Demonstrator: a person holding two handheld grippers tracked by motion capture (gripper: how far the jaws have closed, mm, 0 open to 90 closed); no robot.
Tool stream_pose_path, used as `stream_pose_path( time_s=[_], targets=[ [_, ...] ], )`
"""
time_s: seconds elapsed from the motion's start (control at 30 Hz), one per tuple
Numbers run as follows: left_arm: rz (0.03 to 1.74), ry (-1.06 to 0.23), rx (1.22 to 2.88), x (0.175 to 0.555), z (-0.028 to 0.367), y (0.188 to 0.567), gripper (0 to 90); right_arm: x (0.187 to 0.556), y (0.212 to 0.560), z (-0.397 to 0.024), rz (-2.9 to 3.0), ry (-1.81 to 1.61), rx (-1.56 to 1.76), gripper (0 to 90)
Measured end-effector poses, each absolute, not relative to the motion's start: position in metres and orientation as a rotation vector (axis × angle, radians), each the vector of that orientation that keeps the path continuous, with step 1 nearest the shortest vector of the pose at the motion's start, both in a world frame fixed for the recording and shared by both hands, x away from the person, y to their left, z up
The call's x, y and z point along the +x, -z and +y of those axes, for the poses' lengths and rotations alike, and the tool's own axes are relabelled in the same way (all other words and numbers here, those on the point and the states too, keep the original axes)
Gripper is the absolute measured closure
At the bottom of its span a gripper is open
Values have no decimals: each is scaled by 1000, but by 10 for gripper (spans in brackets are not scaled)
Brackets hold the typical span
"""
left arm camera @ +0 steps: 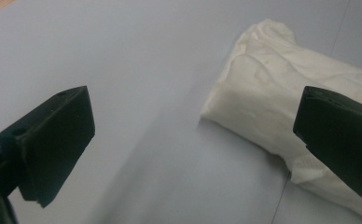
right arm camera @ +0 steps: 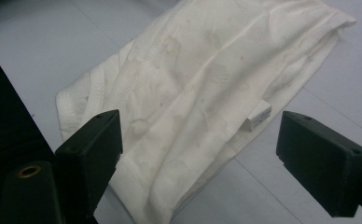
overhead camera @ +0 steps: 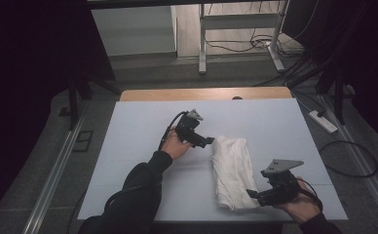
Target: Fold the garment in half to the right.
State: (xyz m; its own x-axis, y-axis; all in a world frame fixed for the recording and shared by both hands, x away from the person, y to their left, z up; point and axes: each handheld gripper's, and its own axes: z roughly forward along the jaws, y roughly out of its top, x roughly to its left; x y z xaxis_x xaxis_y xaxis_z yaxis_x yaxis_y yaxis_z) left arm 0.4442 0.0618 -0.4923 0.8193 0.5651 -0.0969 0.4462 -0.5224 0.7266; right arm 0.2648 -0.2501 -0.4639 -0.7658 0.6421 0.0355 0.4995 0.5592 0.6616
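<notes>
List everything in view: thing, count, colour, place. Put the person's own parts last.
folded cloth: one, white, on the table right of centre, between the two grippers; a small white tag at its edge
table: one, pale grey top, wooden strip along its far edge
power strip: one, white, on the floor right of the table
cables: several, black, on the floor at right and beyond the table
metal frame legs: light grey, on the floor beyond the table
left gripper: one, black, open, by the cloth's far end
right gripper: one, black, open, at the cloth's near end
sleeve: black, left forearm
</notes>
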Motion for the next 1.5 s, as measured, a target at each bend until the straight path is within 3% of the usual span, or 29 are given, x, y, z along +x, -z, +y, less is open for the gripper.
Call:
stream_pose_path(
  time_s=[0.83,1.5],
  targets=[
    [850,-186,2174,426,128,500,0,268,466,-251,2545,-998,969,27],
    [860,-161,2122,394,163,495,0,274,468,-259,2497,-960,984,0]
  ],
)
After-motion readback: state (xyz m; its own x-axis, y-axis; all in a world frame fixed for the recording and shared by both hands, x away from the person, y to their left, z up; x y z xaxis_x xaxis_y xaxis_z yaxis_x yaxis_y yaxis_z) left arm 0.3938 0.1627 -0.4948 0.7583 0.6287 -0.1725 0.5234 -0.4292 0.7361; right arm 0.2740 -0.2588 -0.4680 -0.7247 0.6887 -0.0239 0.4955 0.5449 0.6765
